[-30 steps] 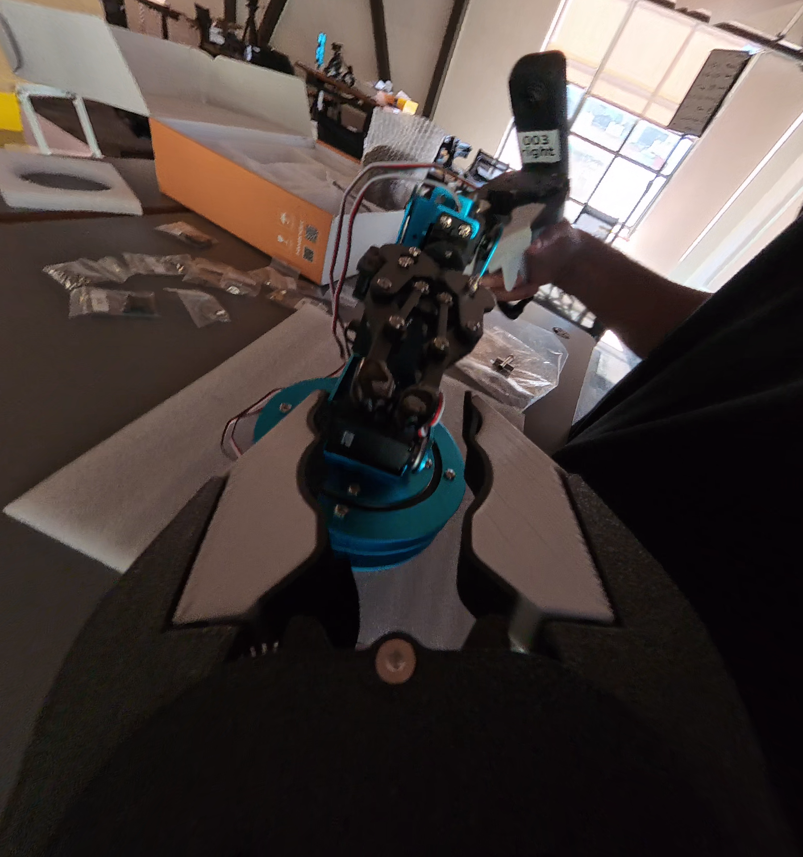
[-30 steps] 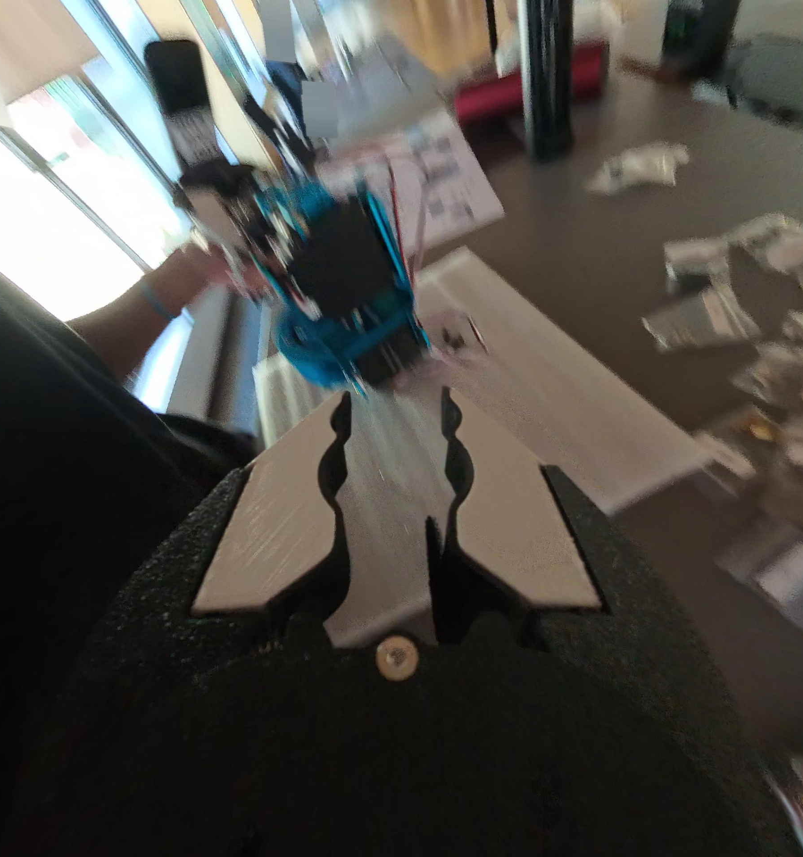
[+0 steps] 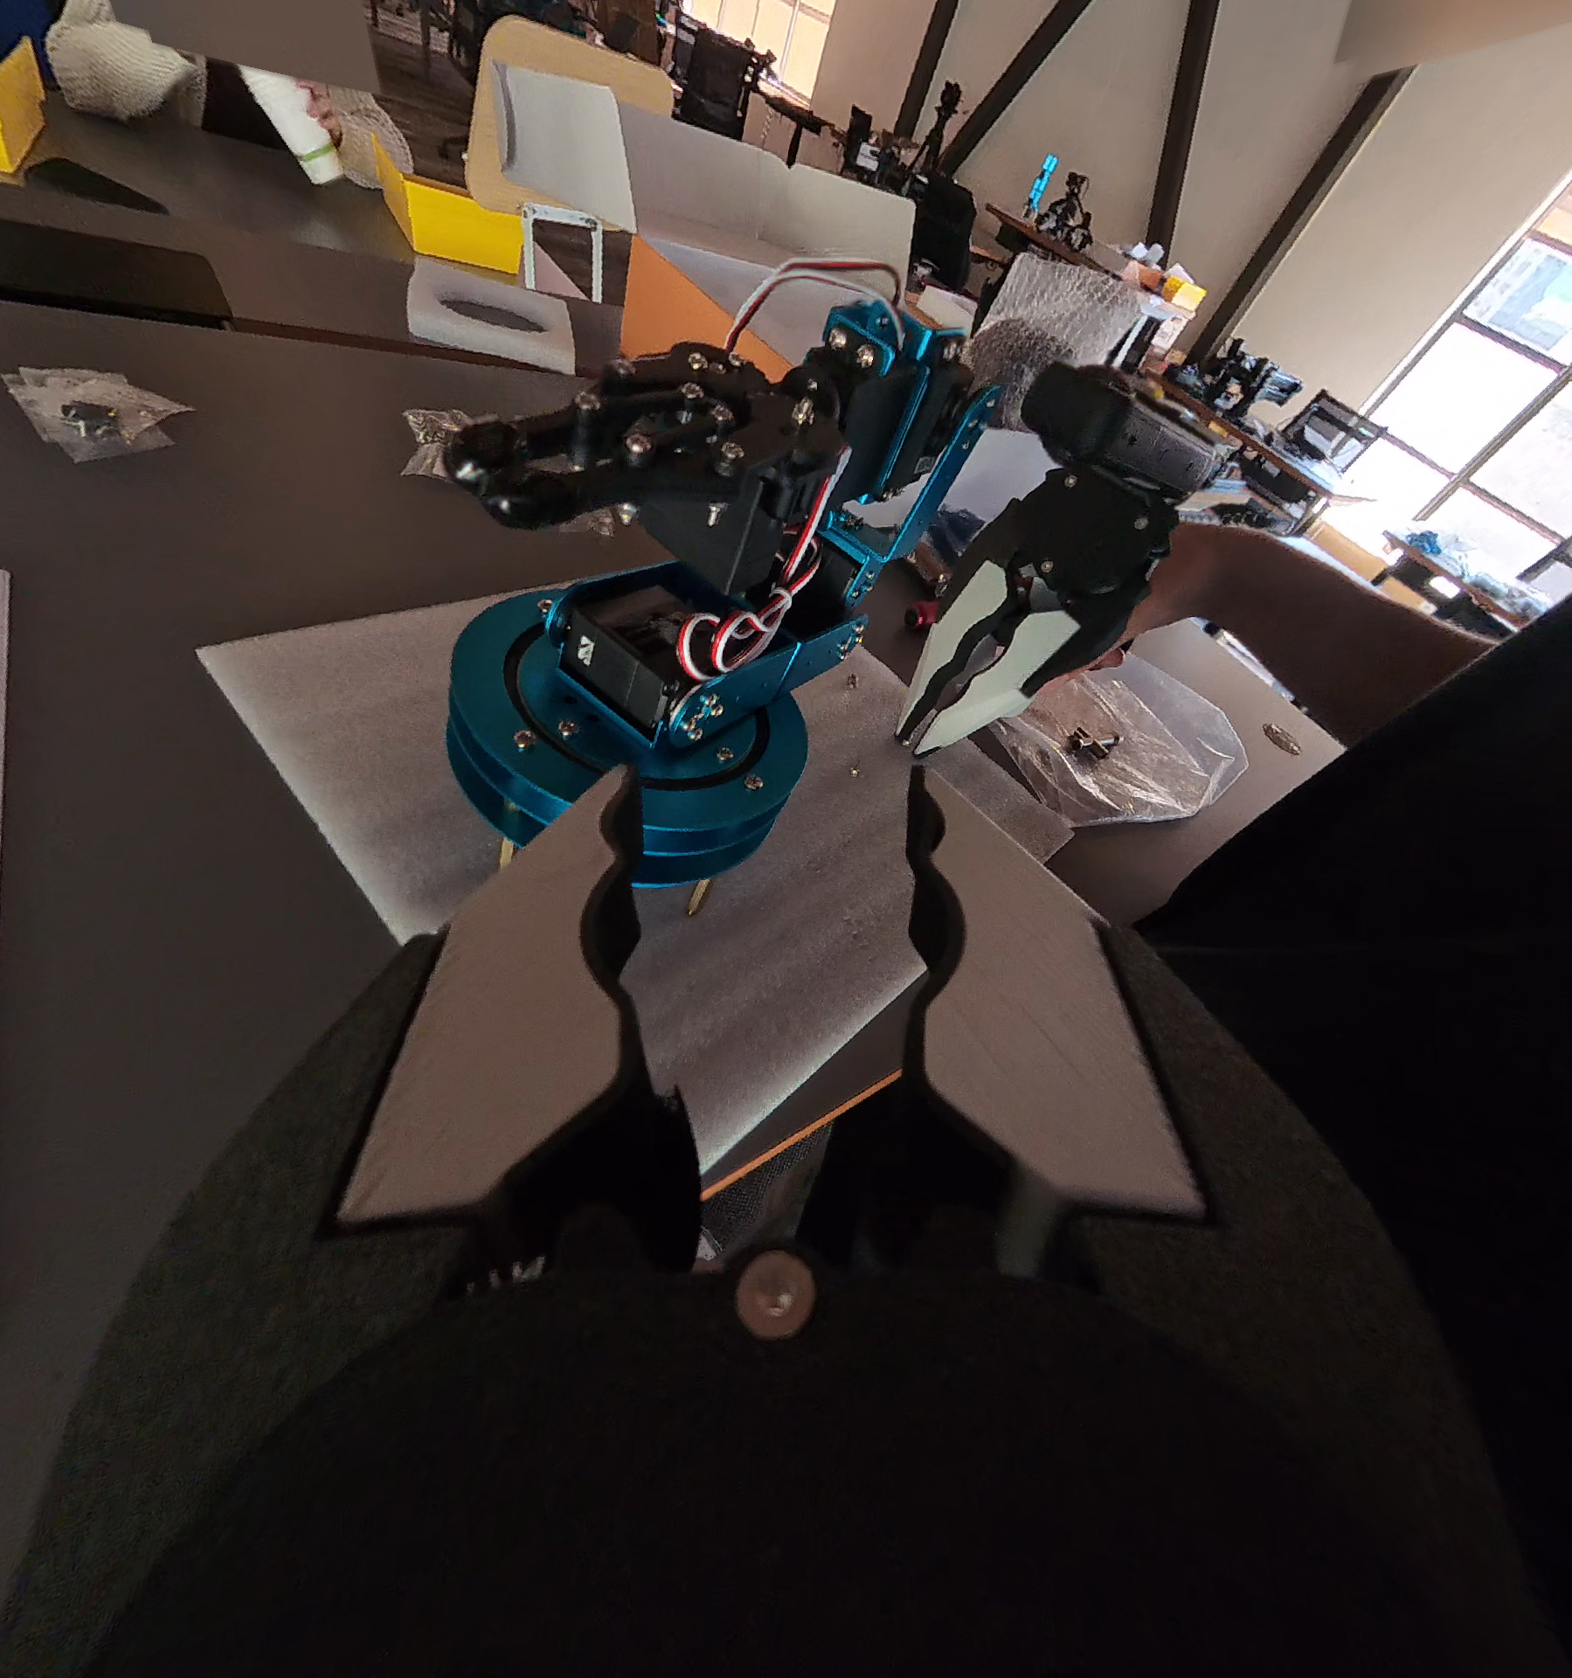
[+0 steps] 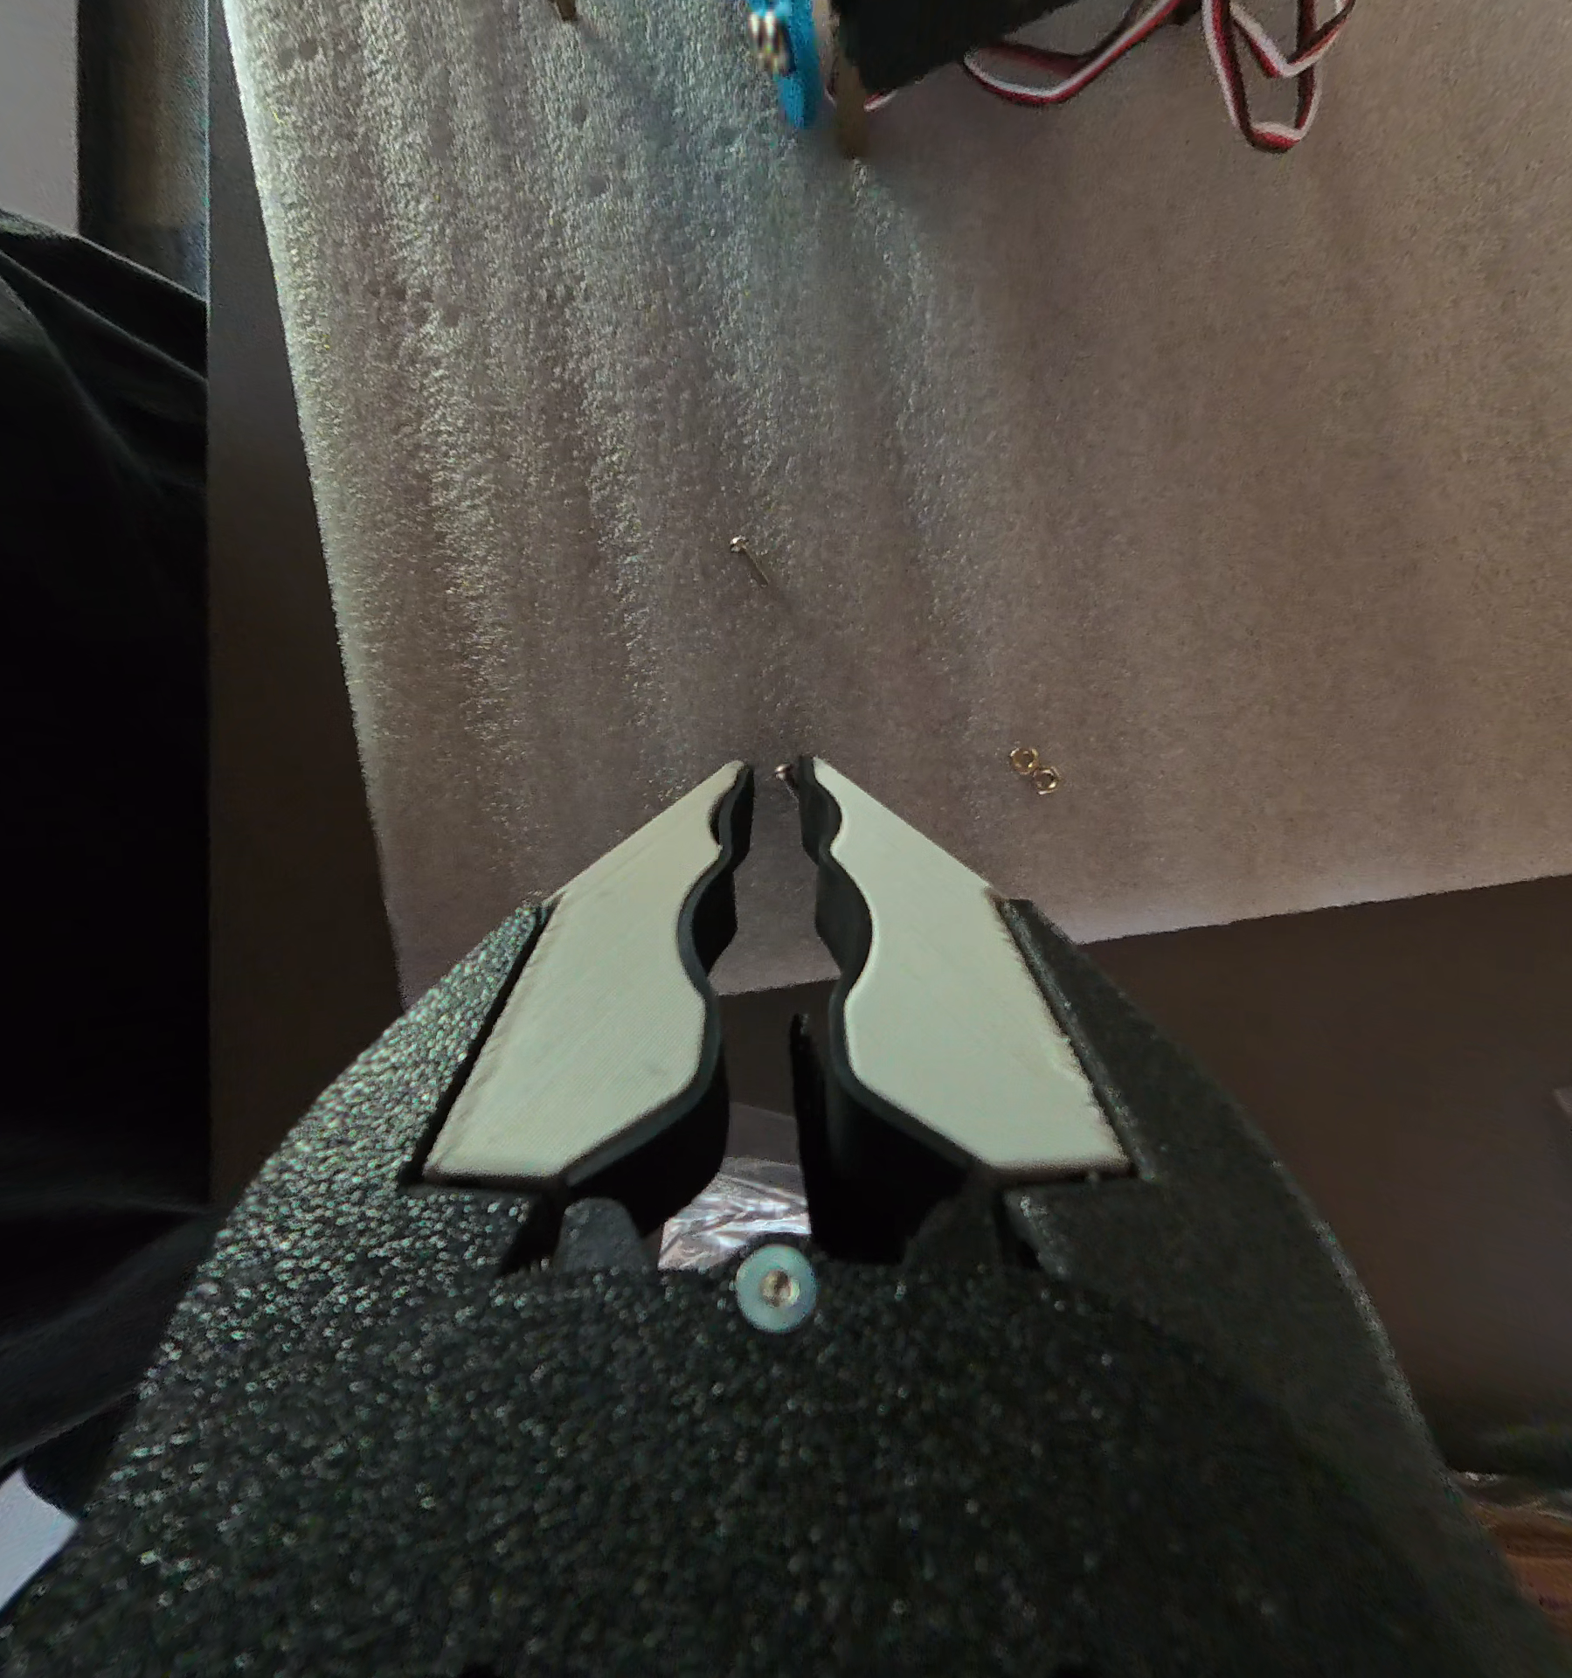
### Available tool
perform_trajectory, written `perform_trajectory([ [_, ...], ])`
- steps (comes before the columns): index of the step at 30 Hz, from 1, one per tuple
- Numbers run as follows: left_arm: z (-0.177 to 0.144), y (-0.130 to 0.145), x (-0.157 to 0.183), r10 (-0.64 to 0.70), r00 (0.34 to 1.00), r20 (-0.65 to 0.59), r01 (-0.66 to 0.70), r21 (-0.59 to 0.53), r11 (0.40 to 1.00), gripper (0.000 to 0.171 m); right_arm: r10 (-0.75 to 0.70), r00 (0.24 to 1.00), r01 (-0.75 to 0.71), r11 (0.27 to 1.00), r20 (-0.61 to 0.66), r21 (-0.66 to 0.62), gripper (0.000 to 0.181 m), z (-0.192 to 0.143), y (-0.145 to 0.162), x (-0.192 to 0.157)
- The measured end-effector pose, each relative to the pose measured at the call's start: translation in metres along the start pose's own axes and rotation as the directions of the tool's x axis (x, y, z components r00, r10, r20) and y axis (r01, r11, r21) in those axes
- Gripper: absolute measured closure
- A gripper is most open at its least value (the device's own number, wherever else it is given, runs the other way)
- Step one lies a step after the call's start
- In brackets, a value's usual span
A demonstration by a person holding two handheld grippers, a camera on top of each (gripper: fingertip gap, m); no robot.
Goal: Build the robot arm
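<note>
Since 1 second ago the left tool (image 3: 768, 781) has backed off the blue toy arm (image 3: 637, 717), its fingers wide apart and empty, while the right tool (image 4: 775, 770) has dropped to the foam sheet (image 4: 1127, 454) on the surface (image 3: 128, 817). Its nearly closed tips flank a small screw (image 4: 784, 772), perhaps pinching it. Another screw (image 4: 750, 558) and 2 nuts (image 4: 1034, 768) lie nearby.

One small blue-and-black robot arm (image 3: 673, 581) on one grey foam sheet (image 4: 1127, 454). On the sheet — two loose screws (image 4: 753, 561), two tiny brass nuts (image 4: 1033, 766) side by side. Two handheld grippers — left gripper (image 3: 768, 781), right gripper (image 4: 775, 768).
</note>
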State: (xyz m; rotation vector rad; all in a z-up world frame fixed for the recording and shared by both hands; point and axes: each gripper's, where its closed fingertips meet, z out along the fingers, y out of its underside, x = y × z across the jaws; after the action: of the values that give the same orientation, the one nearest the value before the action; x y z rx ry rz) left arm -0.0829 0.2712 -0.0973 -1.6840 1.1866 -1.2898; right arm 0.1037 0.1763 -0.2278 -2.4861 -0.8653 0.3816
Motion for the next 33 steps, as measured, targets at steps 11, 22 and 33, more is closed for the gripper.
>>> perform_trajectory([
  [11,0.024,-0.004,0.031,0.084,0.990,-0.110,-0.093,-0.083,0.992,0.114,0.091,0.996,-0.093,0.979,0.019,0.183,0.177,-0.019,-0.017,-0.002],
  [22,0.102,-0.038,0.095,0.259,0.961,-0.095,-0.256,0.041,0.966,0.132,0.155,0.742,-0.670,0.177,0.652,0.721,0.179,-0.138,-0.148,-0.041],
  [33,0.077,-0.077,0.070,0.431,0.902,0.039,-0.431,0.169,0.887,0.149,0.245,0.697,-0.699,0.021,0.674,0.715,0.178,-0.120,-0.194,-0.053],
])
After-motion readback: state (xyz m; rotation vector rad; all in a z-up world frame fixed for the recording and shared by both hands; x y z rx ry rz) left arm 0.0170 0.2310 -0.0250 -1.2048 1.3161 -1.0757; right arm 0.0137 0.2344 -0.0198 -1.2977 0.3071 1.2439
